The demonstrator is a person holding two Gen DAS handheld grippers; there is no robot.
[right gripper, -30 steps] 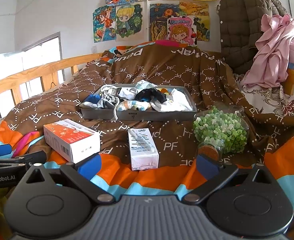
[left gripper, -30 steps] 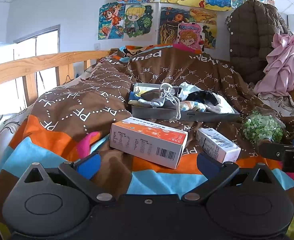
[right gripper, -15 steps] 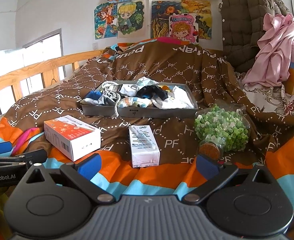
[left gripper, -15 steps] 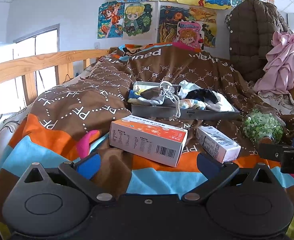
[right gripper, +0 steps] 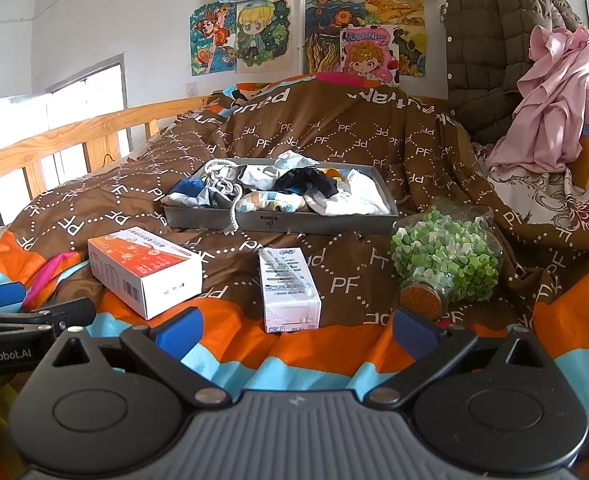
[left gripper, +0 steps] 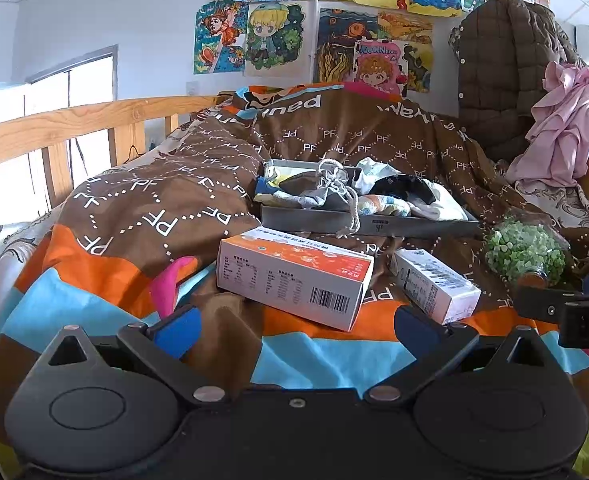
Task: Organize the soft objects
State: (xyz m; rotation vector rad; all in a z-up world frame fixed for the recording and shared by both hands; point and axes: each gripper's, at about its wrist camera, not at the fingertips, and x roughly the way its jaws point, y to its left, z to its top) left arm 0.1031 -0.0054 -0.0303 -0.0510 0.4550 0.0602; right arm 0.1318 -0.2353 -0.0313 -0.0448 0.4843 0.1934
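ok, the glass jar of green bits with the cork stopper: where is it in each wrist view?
Left wrist: jar at the right edge, just right of the white box, above the other gripper's black fingers.
Right wrist: jar right of centre, lying on its side with the cork toward the camera.
Shared landmark: the grey tray of soft items, beyond the jar and to its left in both views.

Low over the bed's near end, side by side, facing the wall of drawings; both sharing the grey tray, two boxes, jar.
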